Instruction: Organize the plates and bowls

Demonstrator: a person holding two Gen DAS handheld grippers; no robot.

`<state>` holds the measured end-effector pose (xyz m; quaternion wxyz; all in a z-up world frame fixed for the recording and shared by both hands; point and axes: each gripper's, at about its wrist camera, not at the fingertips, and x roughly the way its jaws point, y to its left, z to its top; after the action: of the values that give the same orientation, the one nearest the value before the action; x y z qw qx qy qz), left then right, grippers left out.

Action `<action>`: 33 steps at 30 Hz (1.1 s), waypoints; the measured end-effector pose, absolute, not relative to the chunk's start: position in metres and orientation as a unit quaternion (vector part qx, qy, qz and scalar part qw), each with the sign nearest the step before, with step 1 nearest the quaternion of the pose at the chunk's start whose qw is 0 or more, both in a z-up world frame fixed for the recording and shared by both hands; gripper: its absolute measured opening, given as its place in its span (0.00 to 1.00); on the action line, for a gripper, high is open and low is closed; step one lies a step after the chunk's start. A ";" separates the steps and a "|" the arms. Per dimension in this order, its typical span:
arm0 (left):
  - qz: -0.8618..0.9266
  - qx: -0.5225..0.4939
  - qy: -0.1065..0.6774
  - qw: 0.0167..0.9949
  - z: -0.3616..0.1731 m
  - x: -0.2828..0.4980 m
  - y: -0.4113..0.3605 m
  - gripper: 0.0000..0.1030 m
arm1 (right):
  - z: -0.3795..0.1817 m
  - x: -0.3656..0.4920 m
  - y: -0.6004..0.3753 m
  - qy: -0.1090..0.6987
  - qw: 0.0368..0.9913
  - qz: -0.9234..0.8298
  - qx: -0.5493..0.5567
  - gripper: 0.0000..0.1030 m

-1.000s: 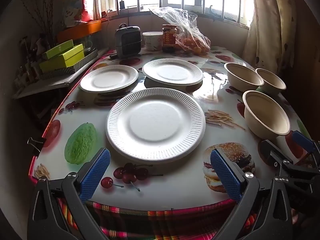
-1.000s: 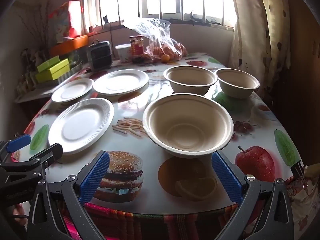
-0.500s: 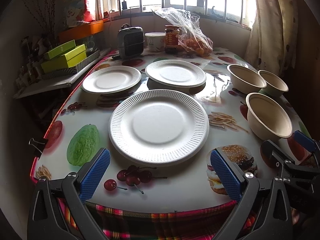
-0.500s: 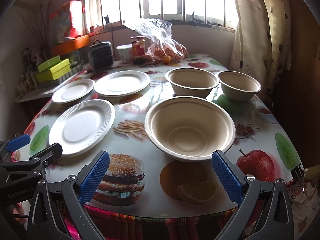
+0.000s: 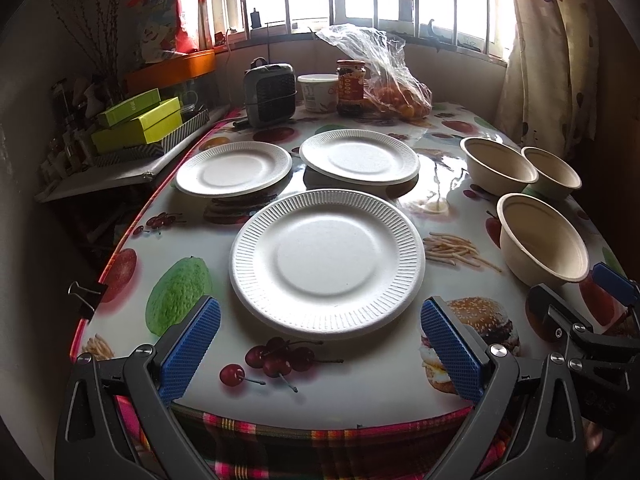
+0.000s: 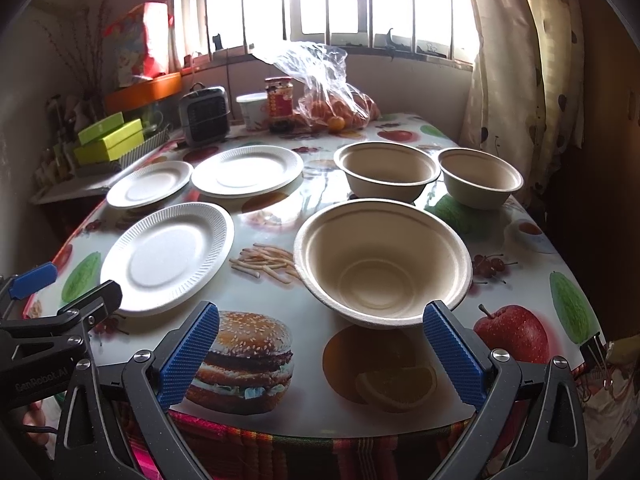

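Three white paper plates lie on the table: a near one (image 5: 327,262), a far left one (image 5: 234,168) and a far right one (image 5: 359,156). Three beige paper bowls stand to the right: a near one (image 6: 382,260) and two far ones (image 6: 387,169) (image 6: 480,176). My left gripper (image 5: 320,354) is open and empty, just short of the near plate. My right gripper (image 6: 320,358) is open and empty, just short of the near bowl. In the right wrist view the left gripper (image 6: 44,304) shows at the lower left.
The table (image 5: 360,376) has a fruit-print cloth. At its far end stand a small grey heater (image 5: 270,94), a white tub (image 5: 318,92), a jar (image 5: 351,86) and a plastic bag of oranges (image 5: 396,92). Green boxes (image 5: 136,124) lie on a shelf at left. A curtain (image 6: 532,80) hangs at right.
Both grippers have drawn slightly back and up from the table; the plates and bowls look a little farther. Nothing on the table has moved.
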<state>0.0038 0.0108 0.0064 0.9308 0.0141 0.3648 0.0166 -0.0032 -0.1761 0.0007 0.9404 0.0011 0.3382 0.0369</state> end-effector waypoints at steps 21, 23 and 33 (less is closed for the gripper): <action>0.048 0.043 0.279 0.958 0.046 -0.017 0.006 0.98 | 0.025 -0.011 -0.172 0.298 0.954 0.042 -0.011 1.00; 0.047 0.043 0.279 0.958 0.046 -0.016 0.006 0.98 | 0.027 -0.011 -0.170 0.294 0.955 0.039 -0.016 1.00; 0.043 0.036 0.286 0.956 0.046 -0.014 0.006 0.98 | 0.033 -0.007 -0.167 0.293 0.955 0.010 -0.036 1.00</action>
<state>-0.0135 0.0061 0.0460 0.9564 0.0364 0.2865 0.0435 -0.0074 -0.1671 0.0332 0.9554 -0.0363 0.2930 0.0098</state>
